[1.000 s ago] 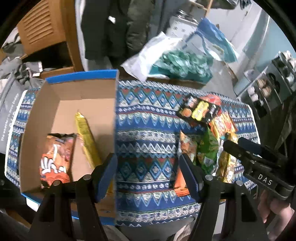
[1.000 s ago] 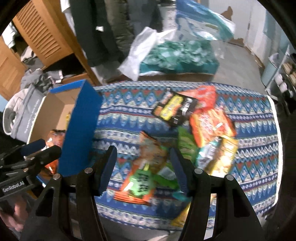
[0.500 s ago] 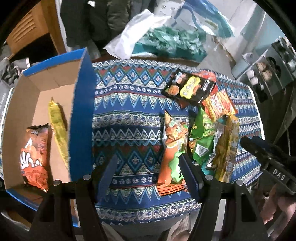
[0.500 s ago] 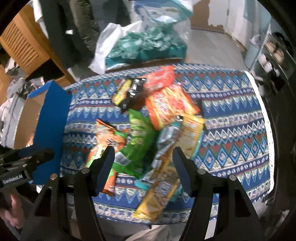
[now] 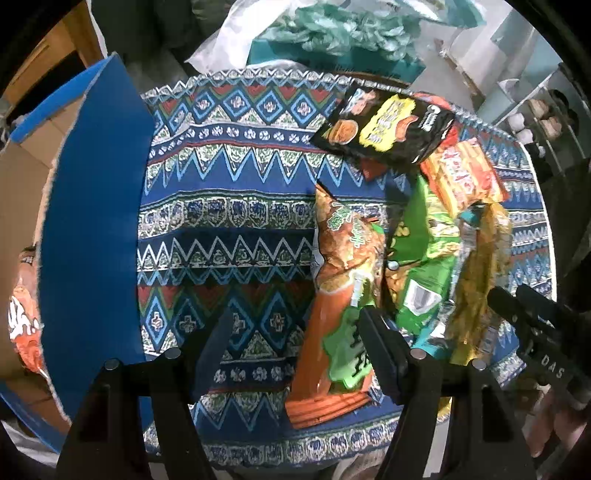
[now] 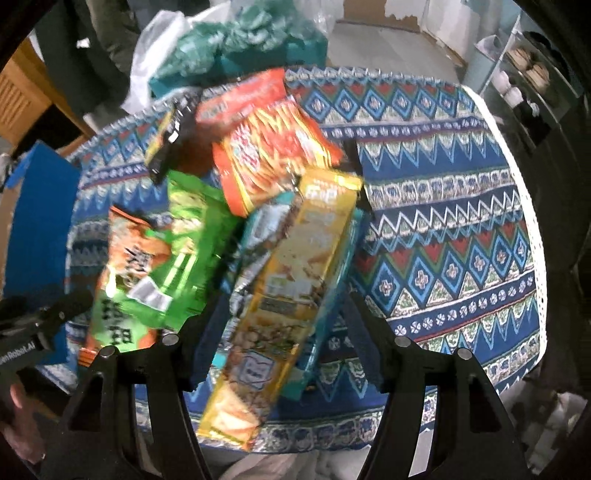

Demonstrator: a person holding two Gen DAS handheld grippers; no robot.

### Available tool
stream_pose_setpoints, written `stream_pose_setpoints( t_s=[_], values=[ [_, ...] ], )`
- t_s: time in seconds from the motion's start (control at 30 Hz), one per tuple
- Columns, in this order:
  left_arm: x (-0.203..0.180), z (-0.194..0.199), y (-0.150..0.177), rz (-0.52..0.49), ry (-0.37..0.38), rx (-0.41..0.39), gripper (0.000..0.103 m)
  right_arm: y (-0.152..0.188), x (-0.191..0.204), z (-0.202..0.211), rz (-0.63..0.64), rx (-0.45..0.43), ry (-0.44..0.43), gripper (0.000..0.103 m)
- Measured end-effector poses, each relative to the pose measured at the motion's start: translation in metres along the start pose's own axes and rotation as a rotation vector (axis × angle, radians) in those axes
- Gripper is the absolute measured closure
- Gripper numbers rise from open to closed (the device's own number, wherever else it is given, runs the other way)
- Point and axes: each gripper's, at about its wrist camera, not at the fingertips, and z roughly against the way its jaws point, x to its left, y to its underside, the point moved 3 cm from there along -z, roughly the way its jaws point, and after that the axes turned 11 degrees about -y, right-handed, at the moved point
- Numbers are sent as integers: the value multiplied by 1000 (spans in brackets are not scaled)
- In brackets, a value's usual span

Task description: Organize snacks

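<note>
A heap of snack bags lies on the patterned tablecloth [image 5: 229,206]: an orange-green bag [image 5: 332,325], a green bag [image 5: 424,258], a black bag [image 5: 384,125], a red-orange bag [image 6: 269,147] and a long yellow pack [image 6: 291,280]. A blue-sided cardboard box [image 5: 92,229] stands at the left with an orange bag [image 5: 22,325] inside. My left gripper [image 5: 295,339] is open and empty above the cloth, its right finger over the orange-green bag. My right gripper [image 6: 280,332] is open, its fingers on either side of the yellow pack.
Beyond the table's far edge lie a white plastic bag [image 5: 229,40] and teal bundles [image 5: 332,29]. A shelf with jars [image 6: 524,74] stands at the right. Wooden furniture [image 6: 18,92] is at the far left. The cloth's right part [image 6: 461,206] carries no snacks.
Both grippers have moved right and closer to the snack heap. The box has slid toward the left edge of both views. The yellow pack now lies between my right fingers.
</note>
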Motion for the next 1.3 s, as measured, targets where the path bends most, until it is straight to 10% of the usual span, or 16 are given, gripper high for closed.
stream_pose_setpoints(
  t_s=[0.57, 0.77, 1.0, 1.3],
  values=[
    [-13, -34, -3, 38, 48, 52, 18, 9, -14, -34, -12, 61, 16, 38],
    [-18, -44, -5, 10, 62, 55, 18, 8, -10, -29, 37, 31, 39, 69],
    [-32, -33, 3, -51, 110, 33, 57, 10, -8, -18, 62, 16, 19, 73],
    [-26, -23, 4, -40, 101, 35, 67, 10, 2, 2, 62, -17, -21, 73]
  ],
)
